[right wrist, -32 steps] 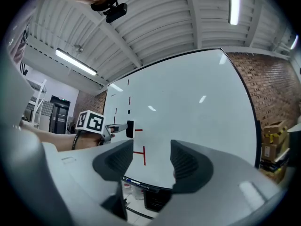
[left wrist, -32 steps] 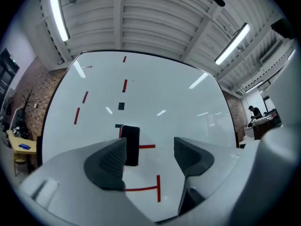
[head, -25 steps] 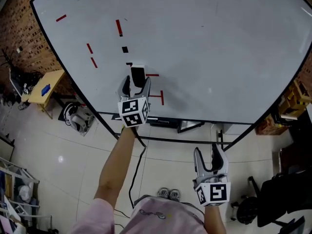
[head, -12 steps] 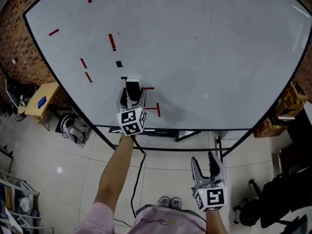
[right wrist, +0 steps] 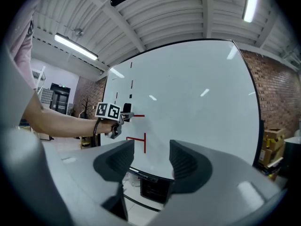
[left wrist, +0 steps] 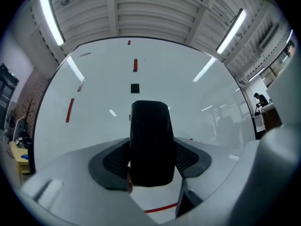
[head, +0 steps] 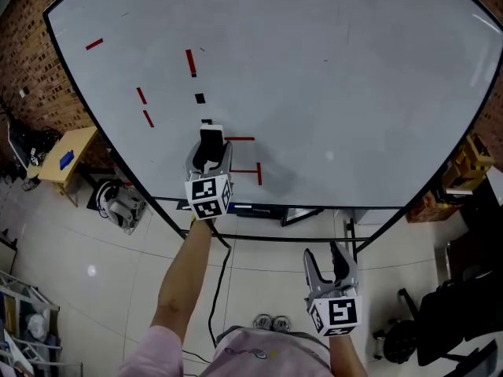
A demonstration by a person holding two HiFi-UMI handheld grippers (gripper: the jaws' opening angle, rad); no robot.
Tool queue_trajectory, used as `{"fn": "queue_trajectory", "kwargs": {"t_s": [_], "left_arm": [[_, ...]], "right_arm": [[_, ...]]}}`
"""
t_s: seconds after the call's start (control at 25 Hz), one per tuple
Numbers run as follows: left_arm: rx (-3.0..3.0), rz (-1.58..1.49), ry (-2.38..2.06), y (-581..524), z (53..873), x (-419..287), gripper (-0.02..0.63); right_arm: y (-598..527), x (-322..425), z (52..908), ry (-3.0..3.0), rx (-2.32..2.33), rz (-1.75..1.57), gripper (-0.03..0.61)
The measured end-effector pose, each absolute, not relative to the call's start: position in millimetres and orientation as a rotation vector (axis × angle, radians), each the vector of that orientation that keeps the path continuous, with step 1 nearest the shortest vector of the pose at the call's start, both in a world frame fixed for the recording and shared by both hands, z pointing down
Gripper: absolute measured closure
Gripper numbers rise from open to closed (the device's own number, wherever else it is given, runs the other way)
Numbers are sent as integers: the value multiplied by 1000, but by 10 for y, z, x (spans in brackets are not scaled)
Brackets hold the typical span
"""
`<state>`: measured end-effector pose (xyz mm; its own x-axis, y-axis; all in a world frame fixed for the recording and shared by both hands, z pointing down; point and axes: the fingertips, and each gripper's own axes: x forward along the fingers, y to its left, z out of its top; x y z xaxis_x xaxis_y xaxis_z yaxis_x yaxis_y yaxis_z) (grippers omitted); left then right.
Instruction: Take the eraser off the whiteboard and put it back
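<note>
A black eraser [head: 211, 143] with a white back is held upright in my left gripper [head: 209, 157], whose jaws are shut on its sides. It sits close to the whiteboard [head: 338, 77], just left of a short red line [head: 240, 139] and below a small black mark [head: 206, 121]; I cannot tell whether it touches the board. In the left gripper view the eraser [left wrist: 149, 145] fills the space between the jaws. My right gripper [head: 330, 259] hangs low in front of the board's bottom edge, open and empty. The right gripper view shows the left gripper [right wrist: 113, 114] at the board.
Several red strokes [head: 191, 61] and a black square [head: 200, 98] mark the board's left half. A tray [head: 259, 209] runs under the board. A yellow table [head: 67, 154] stands at the left, boxes [head: 465, 163] and a black chair [head: 456, 312] at the right, and a cable [head: 220, 277] lies on the floor.
The head view has shifted a little. My left gripper keeps the eraser at nearly the same spot on the board, edging slightly left. The right gripper stays low and open.
</note>
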<state>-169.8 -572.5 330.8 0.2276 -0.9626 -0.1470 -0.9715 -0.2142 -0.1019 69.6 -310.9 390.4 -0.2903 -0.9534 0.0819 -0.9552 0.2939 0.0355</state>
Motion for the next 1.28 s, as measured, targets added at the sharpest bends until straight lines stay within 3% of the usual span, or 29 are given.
{"fn": "queue_trajectory", "kwargs": {"t_s": [0.6, 1.28], "left_arm": [[-2354, 373, 1554, -3567, 2850, -1433, 334], [-2419, 424, 1663, -1678, 2934, -878, 330]], "right_arm": [[-2836, 593, 3680, -2515, 1880, -24, 350], [-1567, 1059, 3342, -2648, 1842, -67, 350]]}}
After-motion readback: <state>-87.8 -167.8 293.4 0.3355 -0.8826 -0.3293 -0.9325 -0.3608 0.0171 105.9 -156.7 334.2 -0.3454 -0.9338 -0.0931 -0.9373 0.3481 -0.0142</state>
